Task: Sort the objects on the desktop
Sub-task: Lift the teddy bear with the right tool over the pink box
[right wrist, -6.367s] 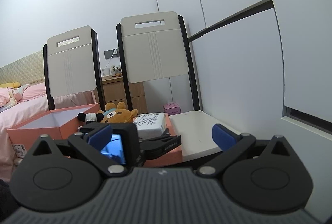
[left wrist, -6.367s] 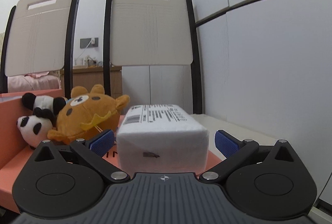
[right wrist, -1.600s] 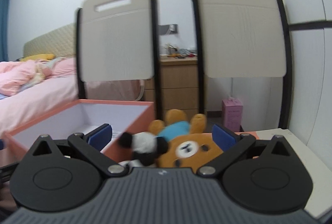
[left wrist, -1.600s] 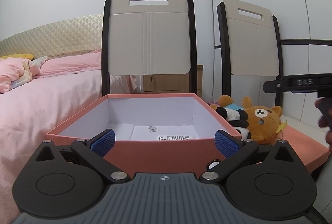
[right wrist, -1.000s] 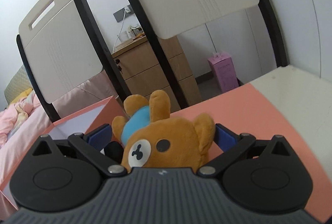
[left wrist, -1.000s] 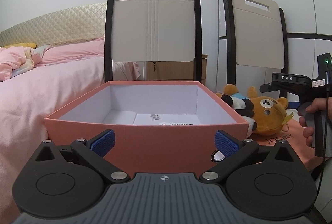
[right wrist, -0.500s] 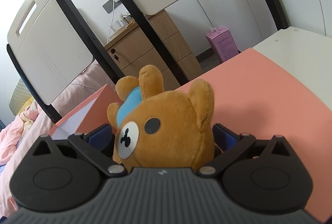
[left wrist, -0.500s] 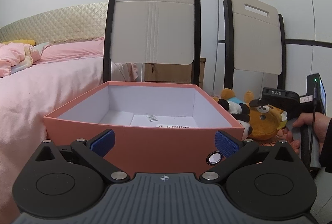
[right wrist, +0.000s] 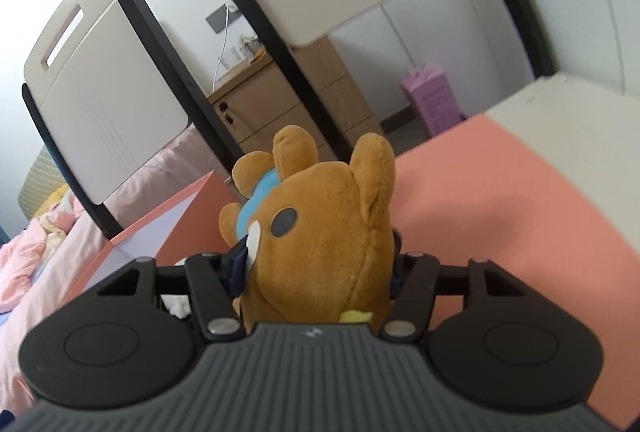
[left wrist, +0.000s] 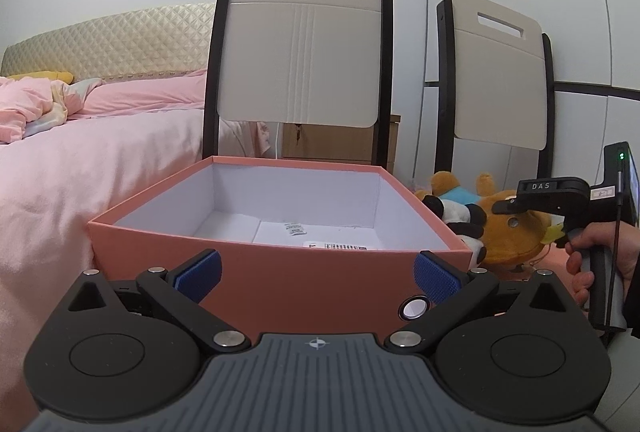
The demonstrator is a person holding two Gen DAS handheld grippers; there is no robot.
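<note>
A brown bear plush [right wrist: 320, 232] with a blue patch lies on the salmon box lid [right wrist: 500, 200]. My right gripper [right wrist: 316, 268] is shut on the bear's head, its fingers pressed into both sides. In the left wrist view the bear [left wrist: 512, 236] lies right of the open salmon box [left wrist: 280, 272], with a panda plush [left wrist: 452, 216] against it. A white labelled packet [left wrist: 320, 238] lies on the box's white floor. My left gripper [left wrist: 316, 272] stands open just in front of the box's near wall, with nothing between its blue pads [left wrist: 198, 270].
Two beige chairs [left wrist: 300, 52] stand behind the box. A pink bed [left wrist: 80, 160] fills the left. A person's hand [left wrist: 596, 248] holds the right gripper's handle. The white tabletop [right wrist: 580, 108] runs right of the lid. A wooden cabinet [right wrist: 288, 100] and a pink carton [right wrist: 432, 100] stand behind.
My right gripper has closed on the bear's head, which half a second ago sat between open pads. The left gripper has stayed open, facing the box.
</note>
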